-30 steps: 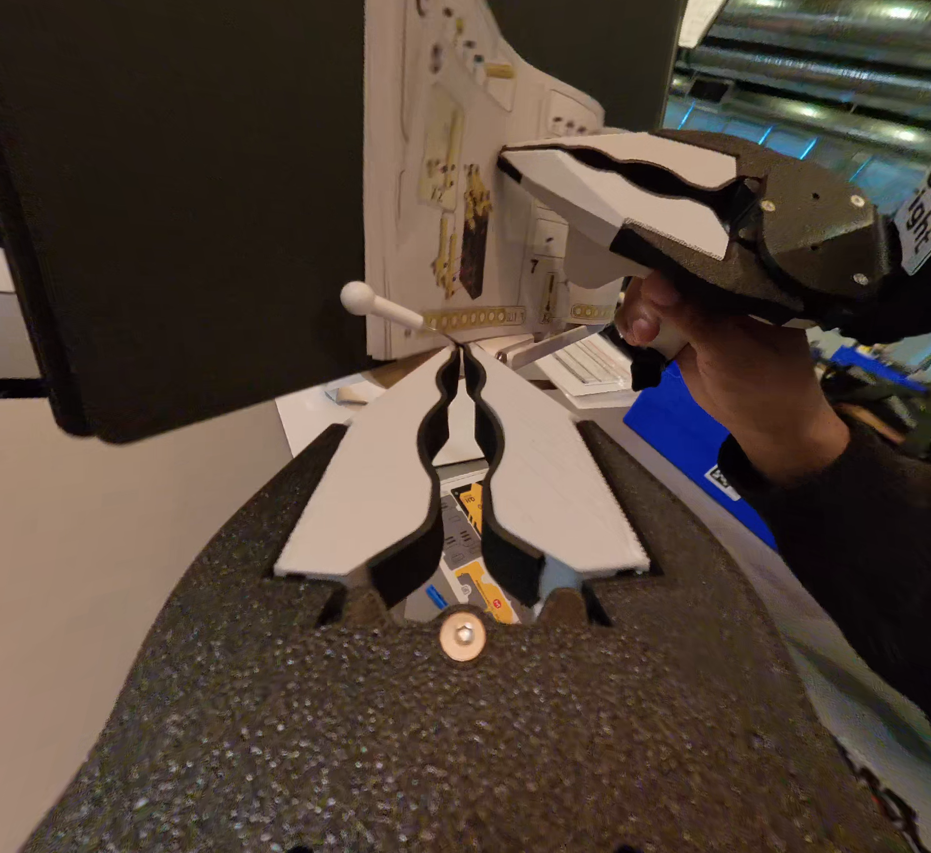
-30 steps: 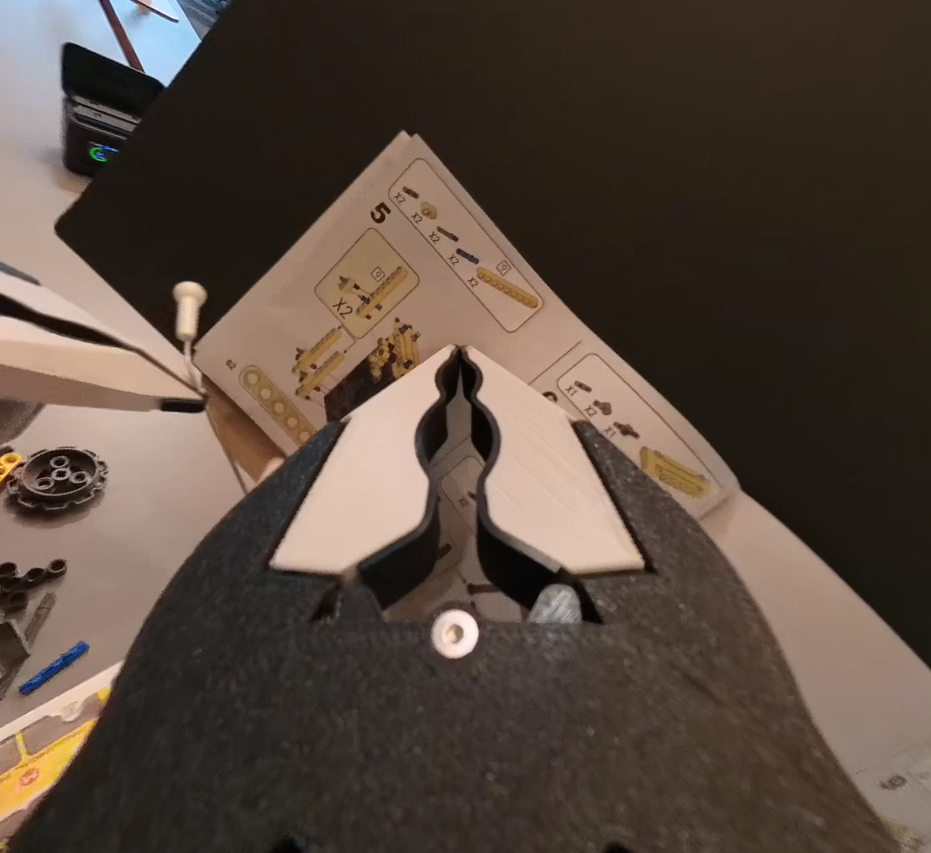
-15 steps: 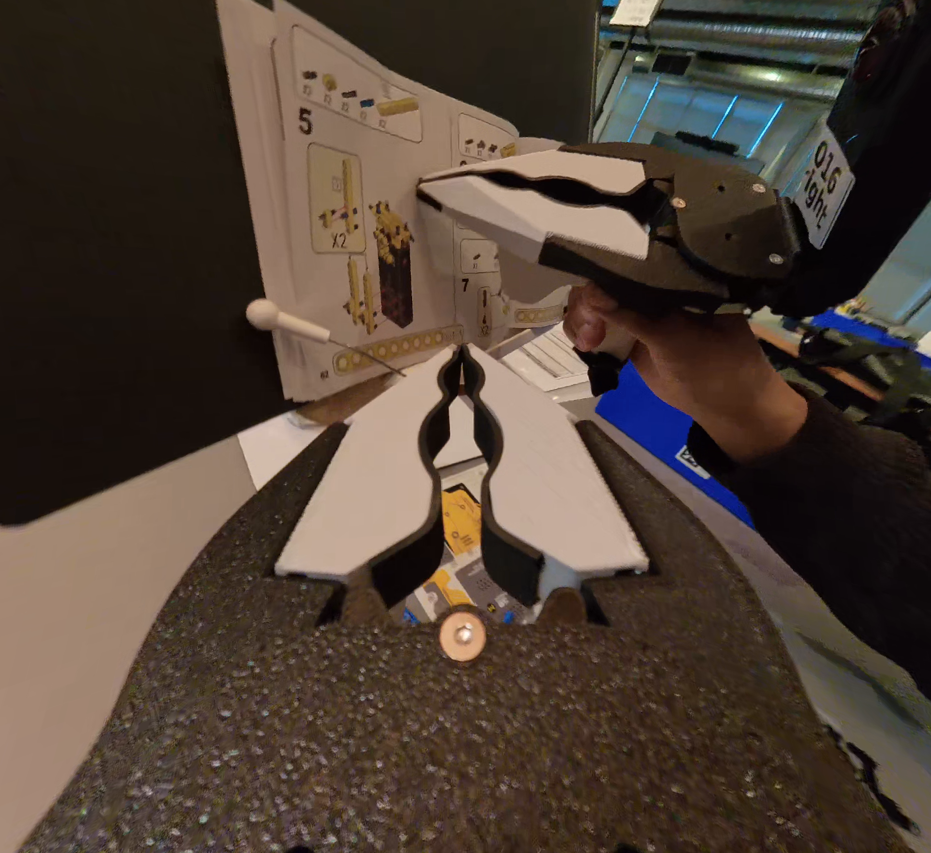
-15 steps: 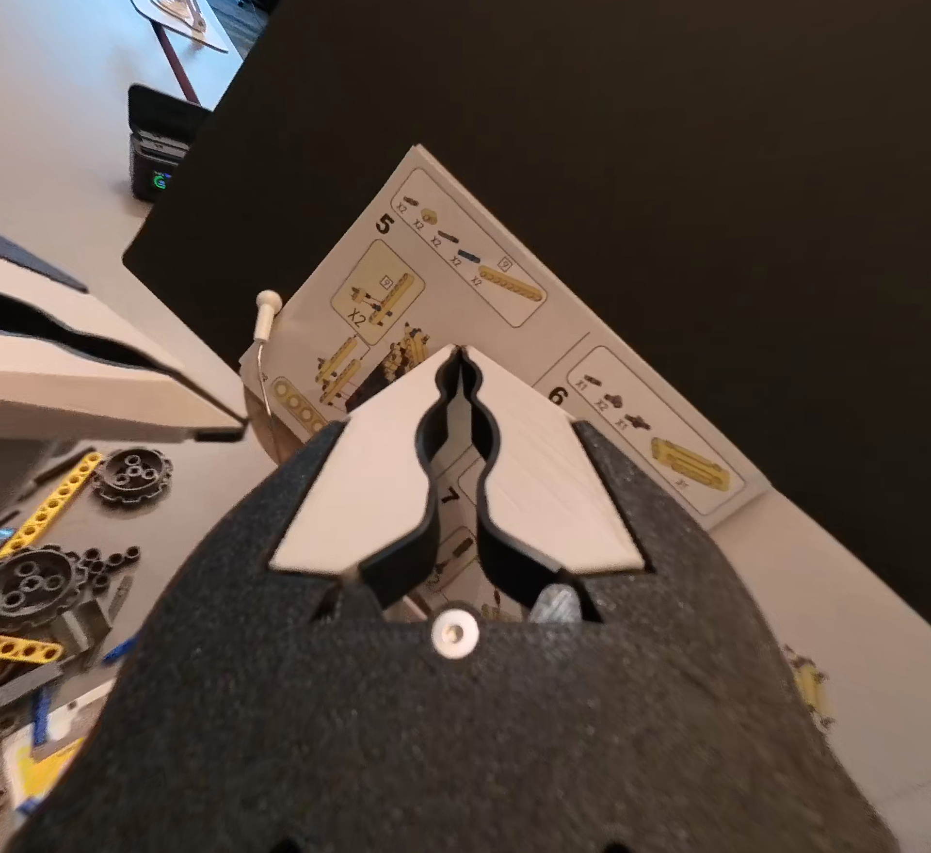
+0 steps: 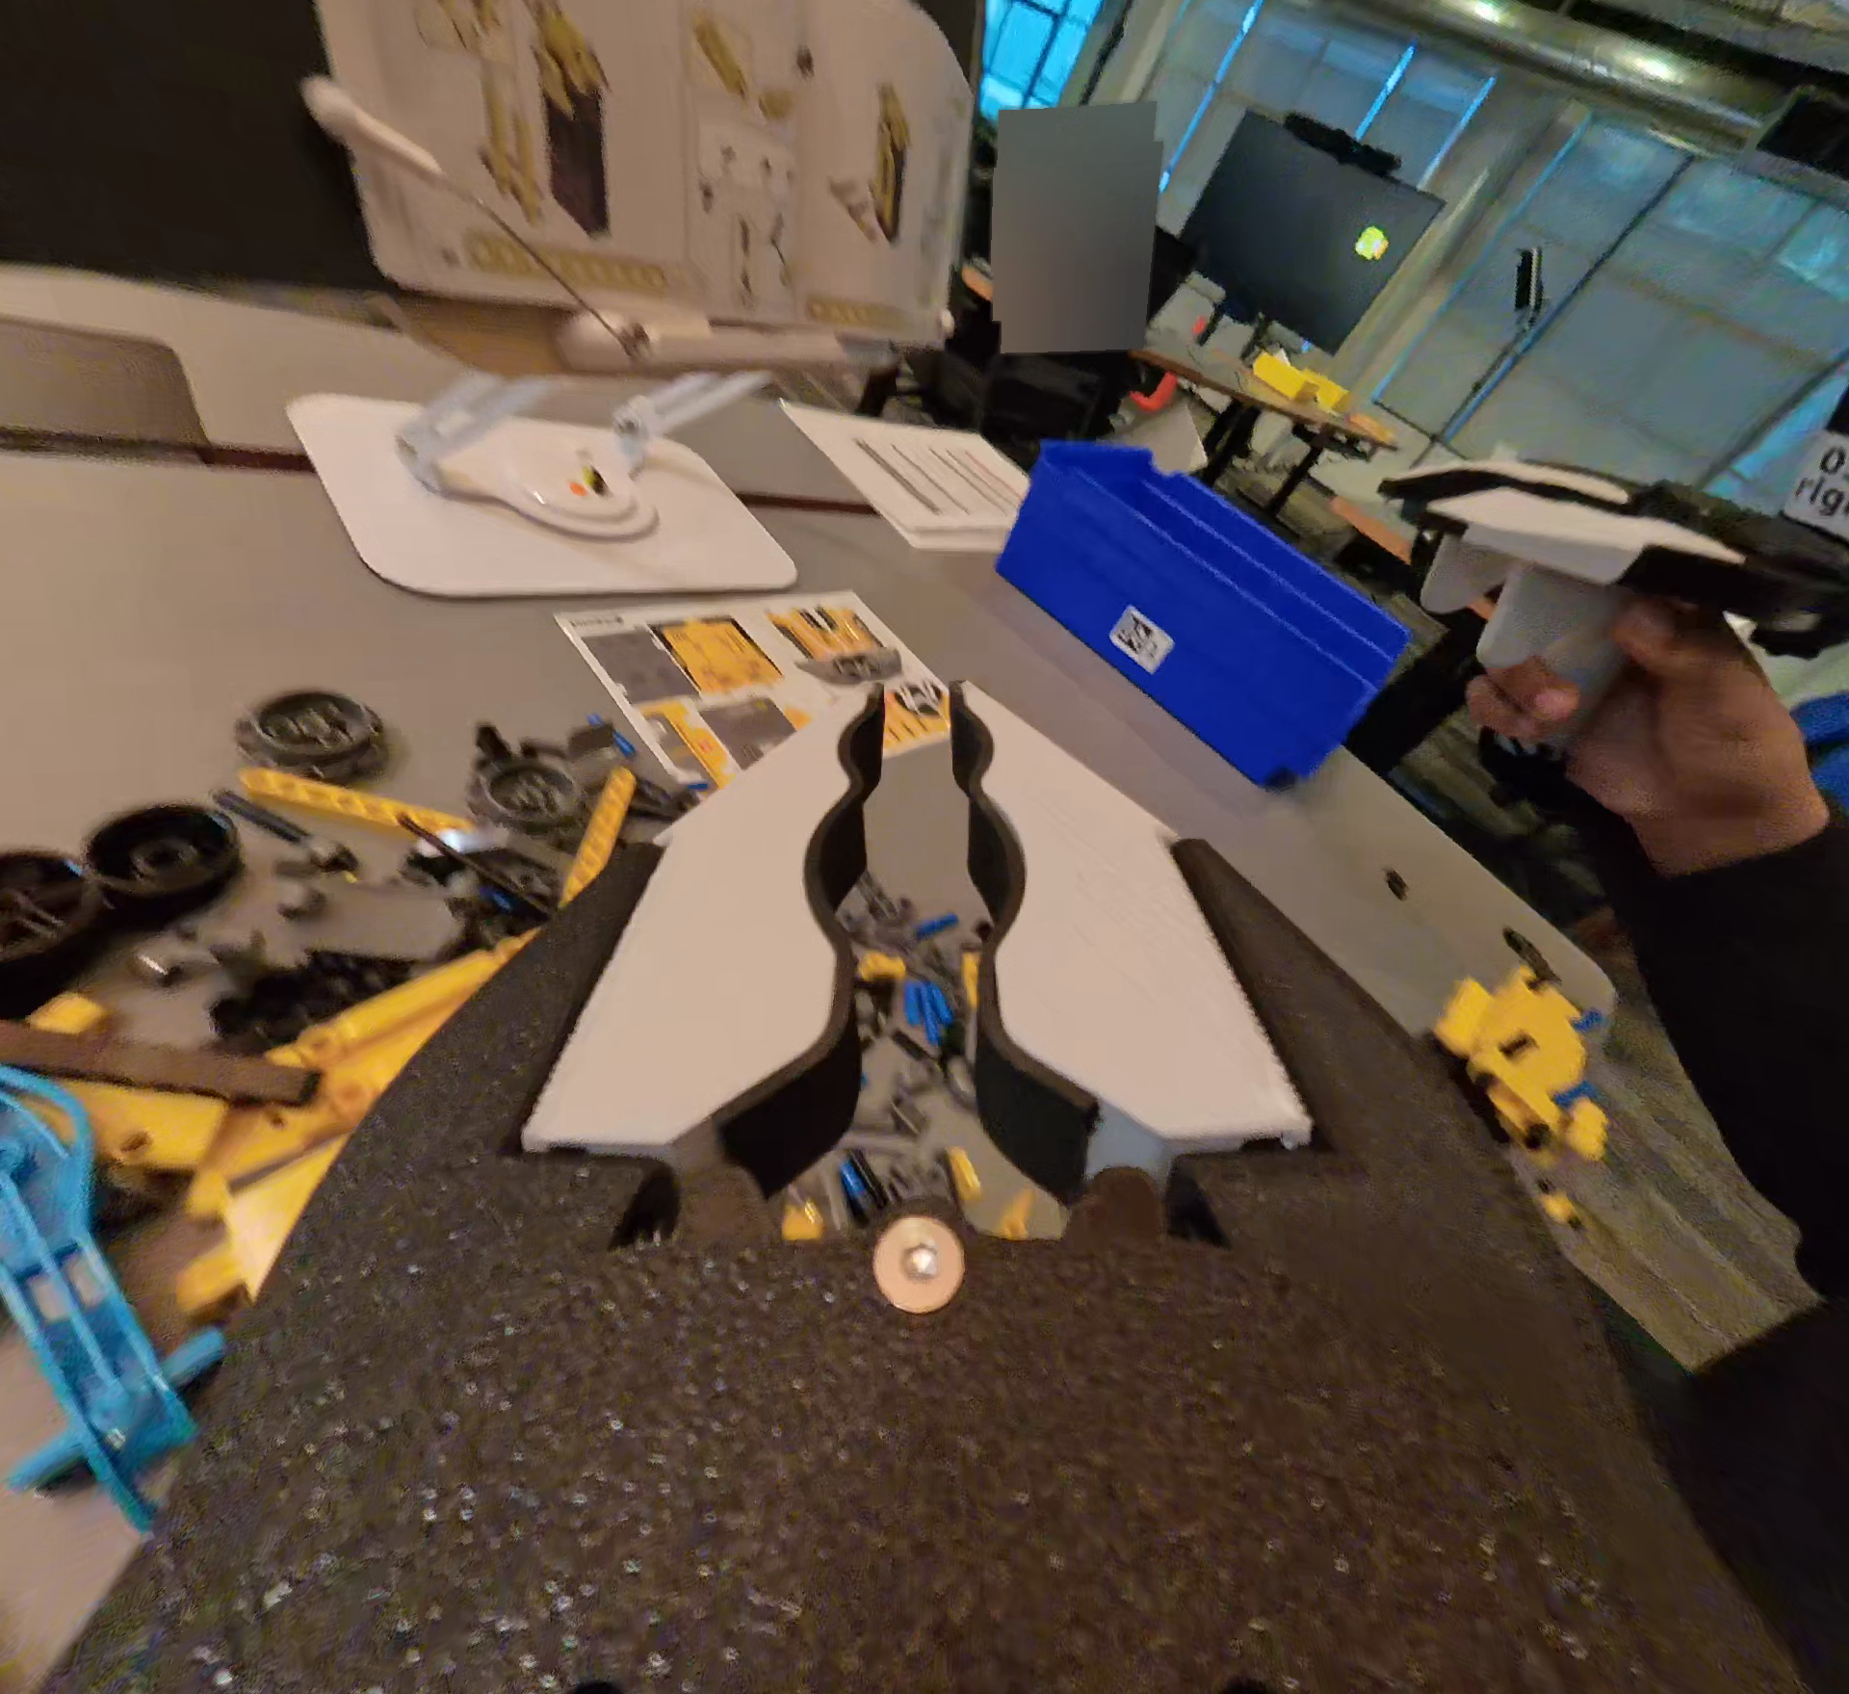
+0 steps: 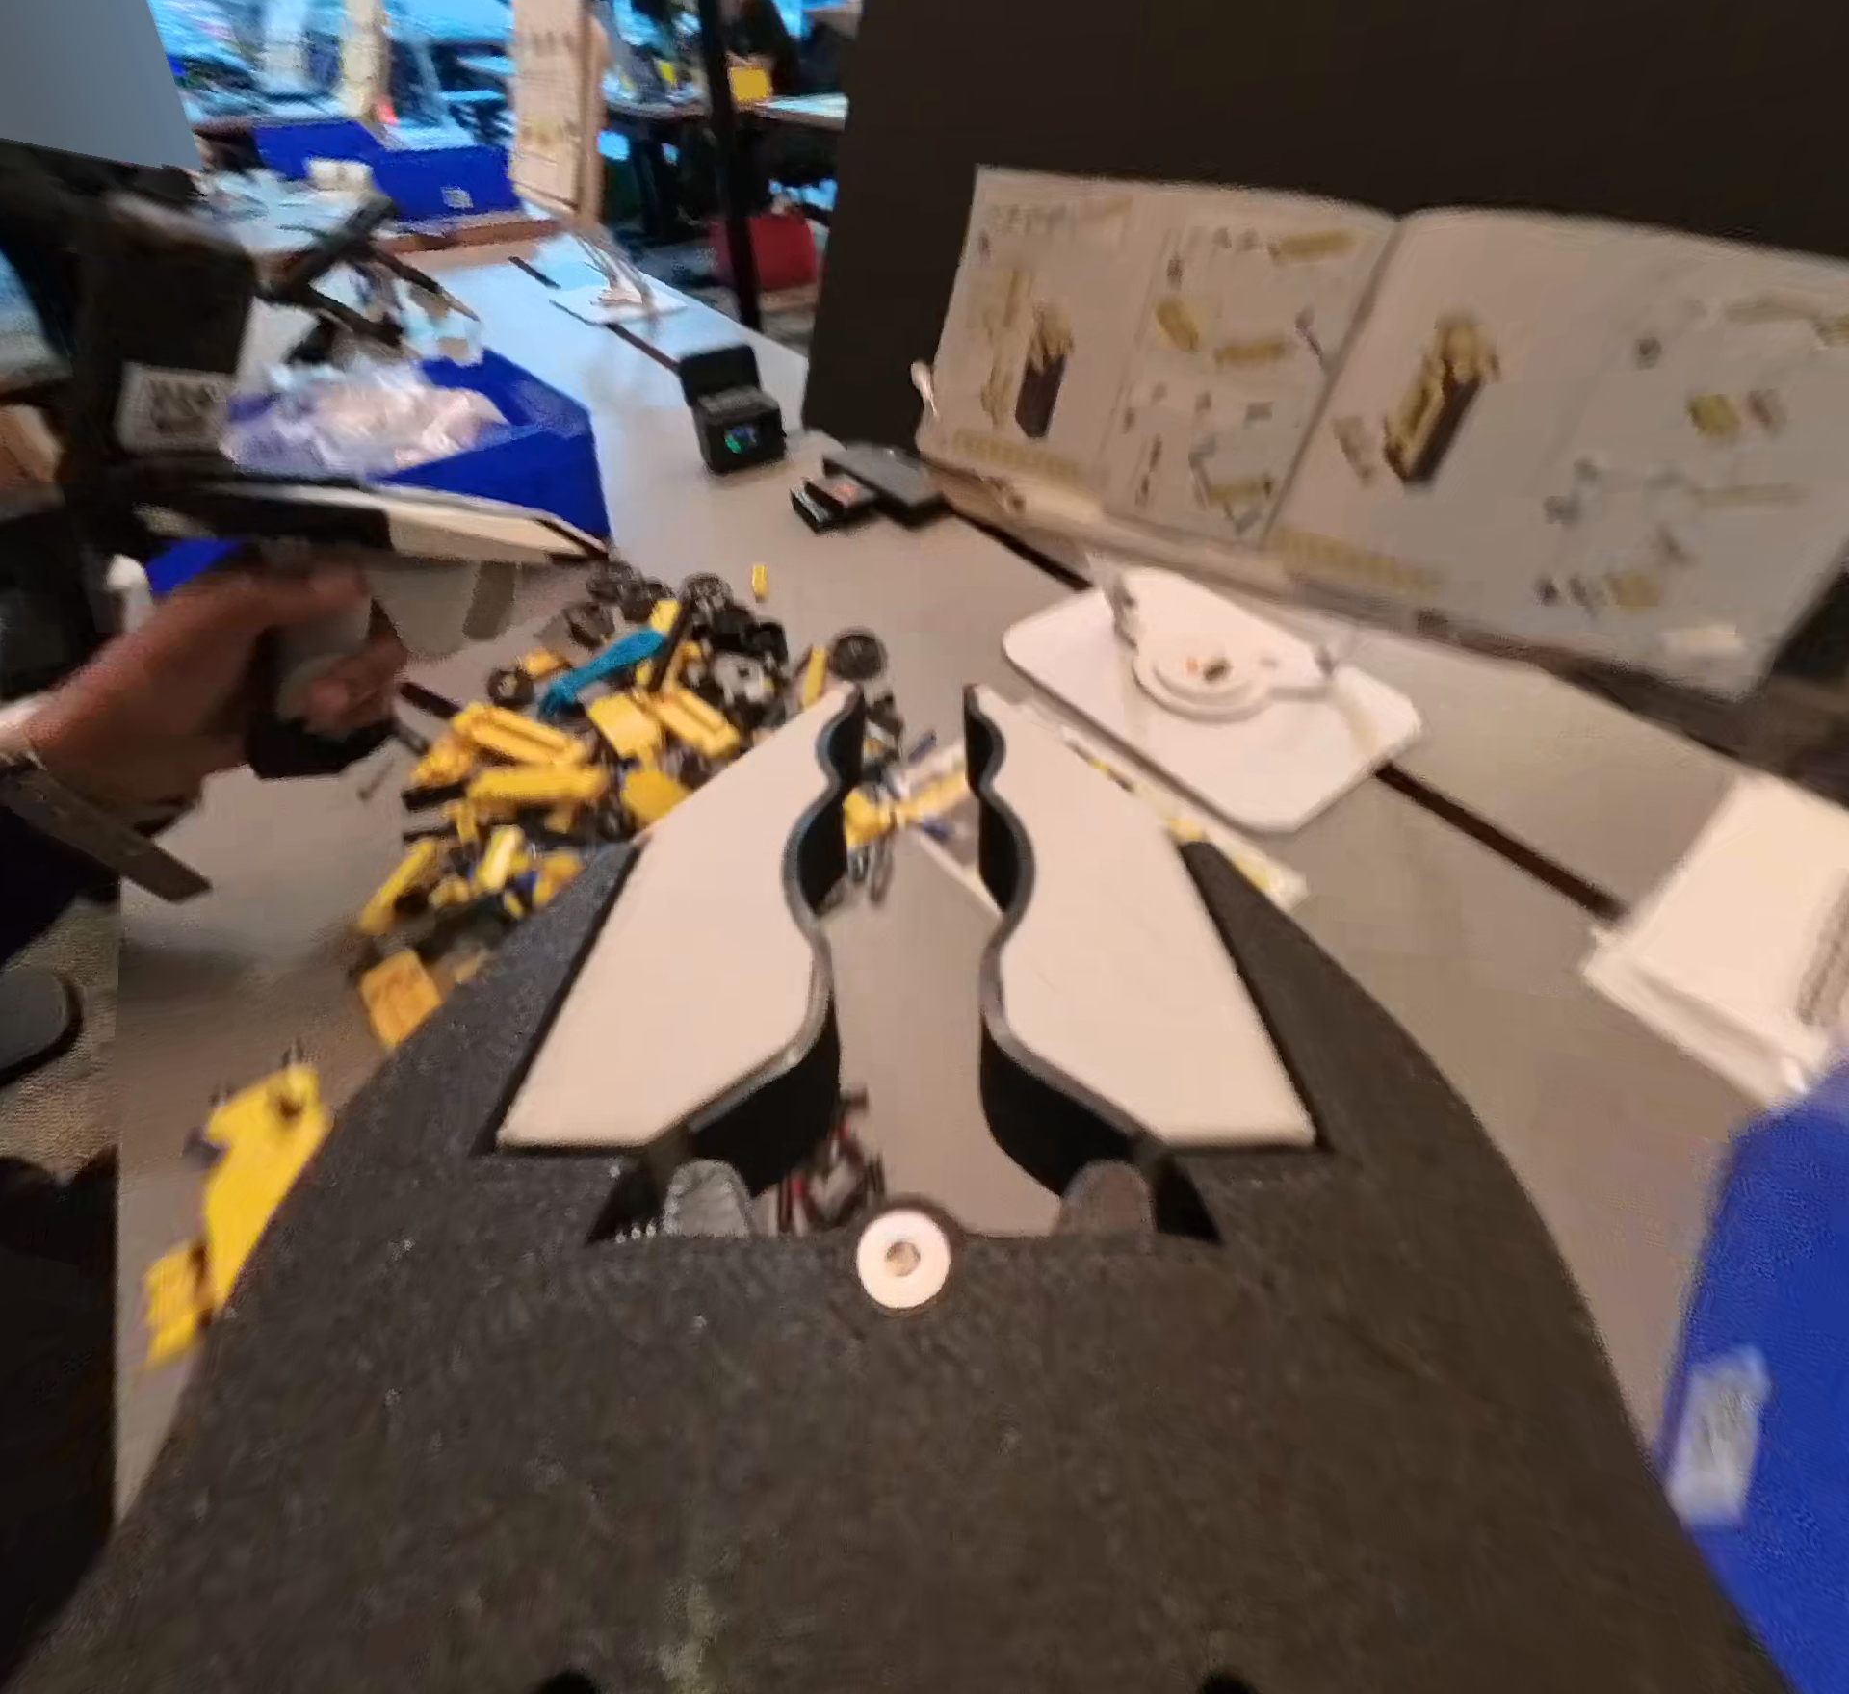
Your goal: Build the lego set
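Left claw (image 5: 915,705): we see it parted a little, empty, above the grey worktop (image 5: 200,575) over the loose brick pile (image 5: 330,896).
Right claw (image 6: 908,713): parted wider, empty, above the worktop near the pile's edge.
Booklet (image 6: 1401,405): open on a white stand (image 6: 1231,705), against a black board (image 6: 1301,45).
Blue bin (image 5: 1191,605): right of the left claw.
Leaflet (image 5: 740,665): flat, just beyond the left claw tips.
Yellow build (image 5: 1521,1066): probably part-assembled, at the worktop edge; blurred.

Ahead of the left claw (image 5: 915,705): glossy plastic bricks (image 5: 420,856) on a matt table (image 5: 150,605). Beyond: smooth paper booklet (image 5: 640,85), shiny blue plastic bin (image 5: 1201,615).
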`<state>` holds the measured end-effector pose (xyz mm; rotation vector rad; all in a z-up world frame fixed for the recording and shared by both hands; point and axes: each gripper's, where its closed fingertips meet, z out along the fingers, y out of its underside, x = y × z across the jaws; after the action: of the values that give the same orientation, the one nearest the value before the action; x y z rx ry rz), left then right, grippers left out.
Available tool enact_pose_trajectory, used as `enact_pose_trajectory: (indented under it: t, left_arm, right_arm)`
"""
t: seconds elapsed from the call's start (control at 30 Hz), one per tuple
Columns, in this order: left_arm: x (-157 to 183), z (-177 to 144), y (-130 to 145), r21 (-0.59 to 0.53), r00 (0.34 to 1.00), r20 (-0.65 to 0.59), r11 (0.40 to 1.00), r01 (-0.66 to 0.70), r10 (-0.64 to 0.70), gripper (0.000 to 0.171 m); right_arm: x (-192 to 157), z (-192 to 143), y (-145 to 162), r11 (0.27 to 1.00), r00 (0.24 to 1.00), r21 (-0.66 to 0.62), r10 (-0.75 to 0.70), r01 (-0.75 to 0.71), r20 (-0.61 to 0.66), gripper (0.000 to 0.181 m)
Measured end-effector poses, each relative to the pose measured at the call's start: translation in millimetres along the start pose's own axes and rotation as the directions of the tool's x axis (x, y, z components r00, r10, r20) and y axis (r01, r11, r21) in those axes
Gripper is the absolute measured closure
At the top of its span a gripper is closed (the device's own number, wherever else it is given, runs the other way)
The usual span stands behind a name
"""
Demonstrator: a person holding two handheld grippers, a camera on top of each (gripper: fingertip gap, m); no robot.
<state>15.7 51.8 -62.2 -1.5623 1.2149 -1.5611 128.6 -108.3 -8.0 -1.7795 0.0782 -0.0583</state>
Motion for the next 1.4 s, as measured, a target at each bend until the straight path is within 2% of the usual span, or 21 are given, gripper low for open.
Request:
enact_pose_trajectory:
  t: [0.13,0.23,0.3,0.47,0.57,0.67,0.77,0.87,1.03,1.17,1.2,1.3,1.4]
  left_arm:
    - [28.5,-8.7,34.7,-0.08,0.998,-0.056,0.996,0.032,-0.037,0.155]
    - [50.9,-16.7,62.4,-0.138,0.997,-0.071,0.99,0.005,-0.015,0.152]
    - [63.4,-24.2,82.3,-0.187,0.997,-0.061,0.981,-0.051,0.04,0.151]
    - [78.6,-43.7,121.6,-0.256,0.983,-0.025,0.949,-0.182,0.182,0.149]
    - [82.7,-52.9,135.2,-0.258,0.984,-0.021,0.95,-0.177,0.177,0.149]
    - [85.8,-61.5,148.7,-0.27,0.99,-0.028,0.952,-0.143,0.14,0.149]
    - [85.0,-69.4,161.8,-0.275,0.991,-0.024,0.952,-0.132,0.131,0.149]
    - [83.3,-74.2,168.2,-0.25,0.993,-0.014,0.961,-0.118,0.118,0.149]
    - [87.8,-71.9,165.9,-0.212,0.997,-0.041,0.975,-0.065,0.057,0.148]
    - [93.2,-64.3,167.2,-0.24,0.993,-0.063,0.965,-0.109,0.097,0.148]
    - [93.8,-61.9,166.3,-0.241,0.992,-0.063,0.962,-0.126,0.114,0.148]
    - [96.1,-53.9,159.4,-0.231,0.989,-0.073,0.962,-0.145,0.131,0.148]
    - [98.3,-46.8,150.7,-0.212,0.989,-0.092,0.969,-0.13,0.113,0.148]
  right_arm:
    - [-0.6,-59.1,72.1,0.995,0.976,-0.097,-0.036,0.015,-0.214,0.157]
    - [-8.2,-86.1,109.4,0.991,0.958,-0.127,-0.007,-0.031,-0.287,0.157]
    - [-19.0,-98.5,117.1,0.992,0.959,-0.108,0.025,-0.058,-0.284,0.155]
    - [-28.6,-127.6,106.1,0.997,0.952,-0.005,0.07,-0.075,-0.299,0.153]
    - [-36.7,-135.5,105.2,0.995,0.963,0.011,0.102,-0.103,-0.25,0.153]
    - [-55.0,-138.8,118.5,0.993,0.989,-0.088,0.064,-0.075,-0.131,0.142]
    - [-92.3,-151.3,152.8,0.97,0.994,-0.241,-0.01,0.036,0.108,0.131]
    - [-113.8,-173.4,196.4,0.921,0.972,-0.373,-0.025,0.114,0.235,0.124]
    - [-127.9,-188.2,236.1,0.873,0.958,-0.471,0.021,0.122,0.287,0.122]
    - [-131.5,-185.9,253.8,0.846,0.954,-0.515,0.025,0.139,0.299,0.122]
    - [-130.4,-183.7,251.4,0.853,0.955,-0.499,0.004,0.152,0.297,0.128]
    - [-124.8,-177.2,243.2,0.865,0.956,-0.467,-0.047,0.184,0.29,0.158]
    - [-114.5,-171.2,248.3,0.842,0.959,-0.502,-0.06,0.198,0.277,0.162]
